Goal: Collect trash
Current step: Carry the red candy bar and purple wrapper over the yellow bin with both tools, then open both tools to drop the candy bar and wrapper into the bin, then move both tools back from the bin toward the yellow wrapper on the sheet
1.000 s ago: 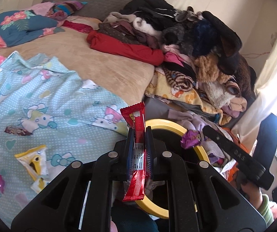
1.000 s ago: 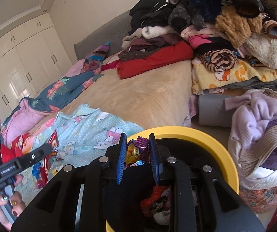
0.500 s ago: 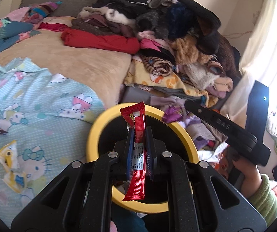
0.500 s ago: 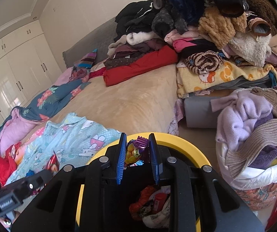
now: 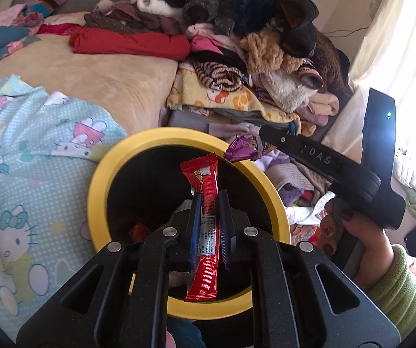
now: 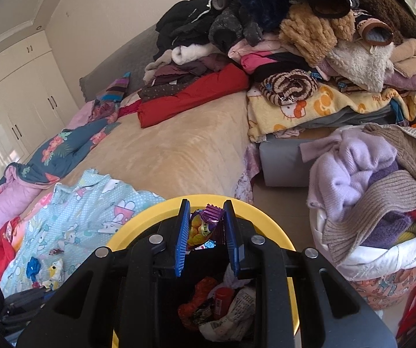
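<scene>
The left gripper (image 5: 209, 220) pinches a long red snack wrapper (image 5: 205, 226), standing up and down. The round black bin with a yellow rim (image 5: 97, 191) is right below. The right gripper (image 6: 206, 237) holds a crinkly purple-and-yellow candy wrapper (image 6: 203, 226), also over the bin.

Both wrist views close above the yellow-rimmed bin (image 5: 97, 191), facing the bed (image 6: 184, 150), sharing both

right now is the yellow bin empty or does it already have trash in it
Not empty. The right wrist view looks down into the yellow bin and shows crumpled wrappers and paper lying at its bottom.
</scene>
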The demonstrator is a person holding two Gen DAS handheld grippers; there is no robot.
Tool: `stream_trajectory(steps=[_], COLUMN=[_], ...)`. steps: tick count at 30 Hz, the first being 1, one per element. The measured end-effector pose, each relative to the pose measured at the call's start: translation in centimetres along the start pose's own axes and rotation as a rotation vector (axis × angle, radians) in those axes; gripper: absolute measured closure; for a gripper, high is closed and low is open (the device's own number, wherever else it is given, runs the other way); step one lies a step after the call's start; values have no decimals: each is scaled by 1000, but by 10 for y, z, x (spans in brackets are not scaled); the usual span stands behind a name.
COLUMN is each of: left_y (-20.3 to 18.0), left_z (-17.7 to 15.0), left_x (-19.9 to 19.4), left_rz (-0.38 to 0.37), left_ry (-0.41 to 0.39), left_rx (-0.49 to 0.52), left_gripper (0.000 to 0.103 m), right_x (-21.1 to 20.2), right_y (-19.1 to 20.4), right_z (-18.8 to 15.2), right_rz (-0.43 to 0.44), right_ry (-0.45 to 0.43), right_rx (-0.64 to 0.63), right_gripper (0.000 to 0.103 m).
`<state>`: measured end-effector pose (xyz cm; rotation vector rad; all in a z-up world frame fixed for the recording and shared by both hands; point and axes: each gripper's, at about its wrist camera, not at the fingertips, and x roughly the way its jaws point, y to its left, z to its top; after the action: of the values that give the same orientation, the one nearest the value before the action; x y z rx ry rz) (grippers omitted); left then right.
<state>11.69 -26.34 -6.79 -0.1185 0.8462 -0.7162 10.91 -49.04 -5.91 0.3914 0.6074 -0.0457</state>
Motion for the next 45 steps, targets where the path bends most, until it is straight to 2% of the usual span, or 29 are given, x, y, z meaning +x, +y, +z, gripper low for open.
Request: stream_trajectory(steps=[9,14,16,18,19,20,21,22,23,24,31,37,45], left_y=[4,9,12,15,16,17,19,20,21,22,27,40,59], left_z=[-6,-8,-7,-6,-6,-5,-4,-4,-3,-2,5,10,14], left_x=[31,35,32,27,24,22,18,14,9,4,-29,-56,-83], left_rz=[5,13,22,38,54,64,78,94,111,122,220,281,330], left_ry=[71,76,70,64,58,54,48,37,21,6,-77,-137,-185], left_rx=[-10,-20,-26,-39,-42,-44,-46,-48,-49,-52,-34,-41,-72], left_gripper=[95,93,80,59,55,46,34,28,15,11,11,11,11], right_x=[10,12,12,12,12,11,12,11,11,10,0,-6,-9], right_y=[-9,-10,-11,-13,-12,-12,-11,-10,-10,-8,14,41,74], right_z=[-5,-6,-6,-6,-6,-6,-6,-6,-6,-6,-4,-3,-7], right_rz=[-16,-11,-7,-3,-3,-2,-3,-5,-6,-9,-30,-10,39], right_ry=[36,40,44,39,36,36,37,35,30,26,-12,-31,-29], right_rx=[20,26,36,60,70,73,71,69,67,64,-10,-91,-156], right_gripper=[79,76,73,64,58,55,54,52,50,49,38,31,29])
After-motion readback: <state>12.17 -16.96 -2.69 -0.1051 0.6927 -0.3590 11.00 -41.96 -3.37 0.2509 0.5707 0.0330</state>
